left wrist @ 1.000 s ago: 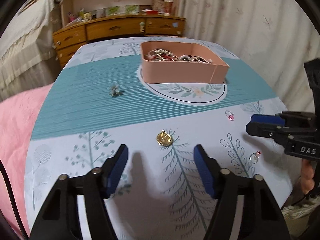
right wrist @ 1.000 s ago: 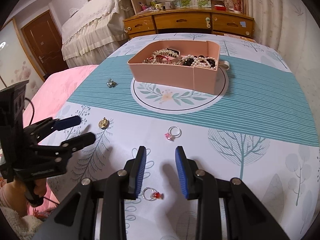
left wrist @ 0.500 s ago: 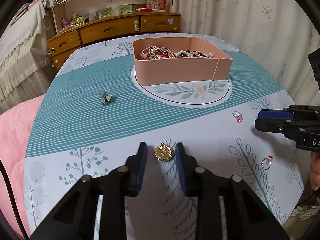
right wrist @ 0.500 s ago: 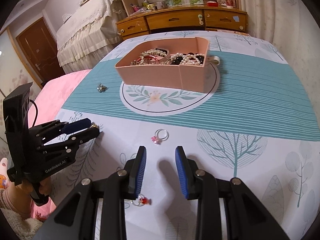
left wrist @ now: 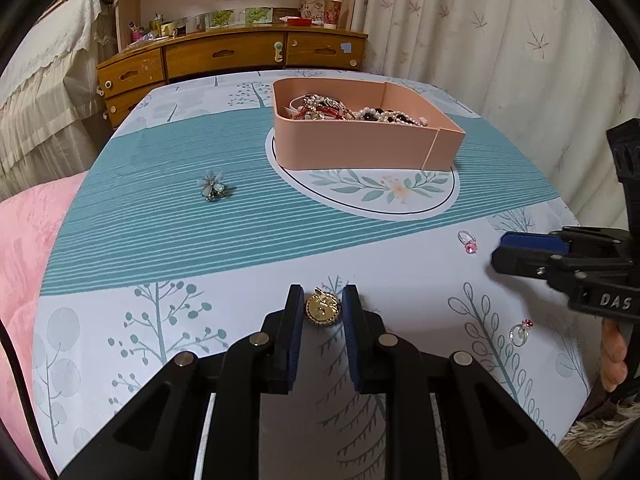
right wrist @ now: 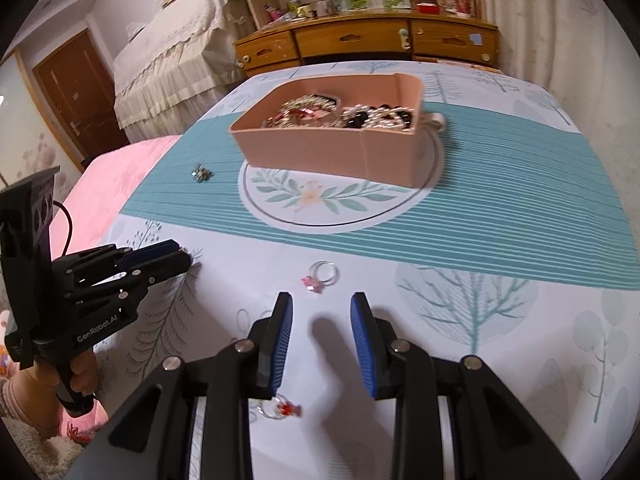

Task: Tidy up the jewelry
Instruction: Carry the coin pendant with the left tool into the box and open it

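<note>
A round gold brooch (left wrist: 322,311) lies on the patterned tablecloth (left wrist: 160,240). My left gripper (left wrist: 323,292) is closing on it, and its blue pads touch the brooch on both sides. In the right wrist view the left gripper (right wrist: 182,254) hides the brooch. My right gripper (right wrist: 321,300) stands open above the cloth with nothing between its fingers. A pink-stone ring (right wrist: 320,276) lies just ahead of it, and a red-stone ring (right wrist: 280,408) lies under its left finger. The pink box (left wrist: 360,148) of jewelry sits farther back.
A pale flower brooch (left wrist: 214,188) lies on the teal stripes left of the box. A wooden dresser (left wrist: 224,56) stands beyond the table, a curtain (left wrist: 500,40) at the right, a pink bedcover (left wrist: 24,240) at the left. A hand (right wrist: 36,392) holds the left gripper.
The left gripper's jaws went from wide apart to closed around the gold brooch after moving up to it. The right gripper kept its opening and hardly moved.
</note>
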`<state>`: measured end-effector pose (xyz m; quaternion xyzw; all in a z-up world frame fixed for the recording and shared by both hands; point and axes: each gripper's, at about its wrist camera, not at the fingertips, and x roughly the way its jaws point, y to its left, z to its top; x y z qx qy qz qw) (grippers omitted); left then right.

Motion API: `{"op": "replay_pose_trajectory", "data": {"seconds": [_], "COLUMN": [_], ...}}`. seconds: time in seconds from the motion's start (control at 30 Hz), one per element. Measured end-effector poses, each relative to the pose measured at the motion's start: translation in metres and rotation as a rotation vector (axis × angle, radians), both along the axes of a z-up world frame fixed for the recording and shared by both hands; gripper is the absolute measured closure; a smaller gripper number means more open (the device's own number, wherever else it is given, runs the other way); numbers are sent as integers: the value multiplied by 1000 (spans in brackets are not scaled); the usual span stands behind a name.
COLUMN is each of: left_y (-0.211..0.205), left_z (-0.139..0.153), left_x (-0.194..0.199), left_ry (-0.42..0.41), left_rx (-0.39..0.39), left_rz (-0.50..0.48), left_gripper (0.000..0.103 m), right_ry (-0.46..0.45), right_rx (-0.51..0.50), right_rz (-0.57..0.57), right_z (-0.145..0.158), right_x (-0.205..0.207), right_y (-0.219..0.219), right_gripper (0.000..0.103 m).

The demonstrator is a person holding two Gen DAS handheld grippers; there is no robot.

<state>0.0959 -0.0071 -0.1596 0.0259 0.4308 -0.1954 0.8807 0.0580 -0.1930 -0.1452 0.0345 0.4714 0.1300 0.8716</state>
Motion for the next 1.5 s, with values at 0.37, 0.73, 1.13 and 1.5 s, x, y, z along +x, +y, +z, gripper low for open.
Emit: {"op": "replay_pose_trajectory", "data": {"seconds": [0.37, 0.73, 1.13, 1.5], "left_y": [9, 14, 17, -21], "left_z": [2, 8, 84, 156], "left_x": [-4, -7, 26, 121], "left_ry": [12, 8, 5, 64], "left_rx": [-41, -83, -155, -250], "left_rz": [22, 35, 4, -55], "left_gripper": [86, 86, 86, 86], "right_ry": [-34, -76, -128, -171], "right_rx": [-90, -212, 36, 203], "right_rz": [4, 9, 10, -69], "right_z": [-8, -9, 79, 162], "right_x": [13, 3, 20, 103], "right_y": [25, 31, 9, -17], "right_gripper": [73, 93, 93, 93]}}
